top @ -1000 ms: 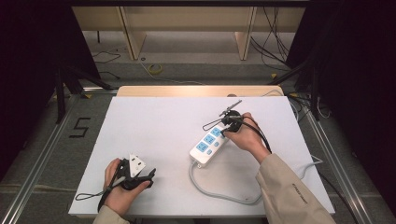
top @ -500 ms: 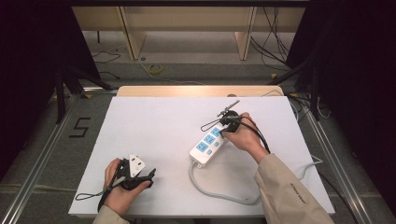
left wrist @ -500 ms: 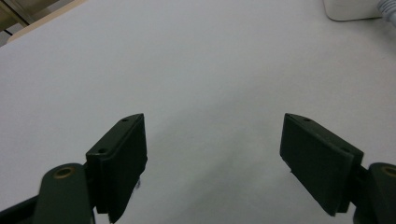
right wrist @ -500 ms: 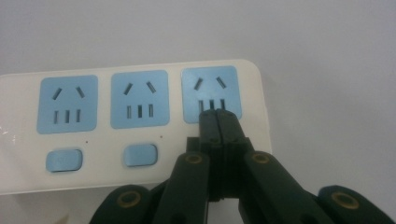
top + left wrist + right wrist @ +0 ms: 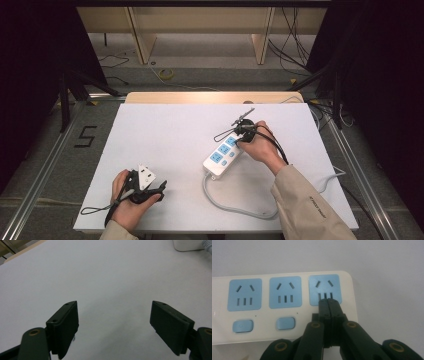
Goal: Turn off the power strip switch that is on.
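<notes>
Mostly white power strip, blue sockets

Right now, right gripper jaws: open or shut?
Shut. The right gripper has its black jaws pressed flat together, nothing between, tips over the power strip.

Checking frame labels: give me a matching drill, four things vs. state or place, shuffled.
1. left gripper
2. right gripper
3. power strip
4. power strip cable

a. lies white and blue at mid-table
b. jaws shut, tips over the end socket
c. curls toward the near table edge
d. jaws apart over bare white tabletop

Pairs: 1-d, 2-b, 3-a, 4-c
</notes>
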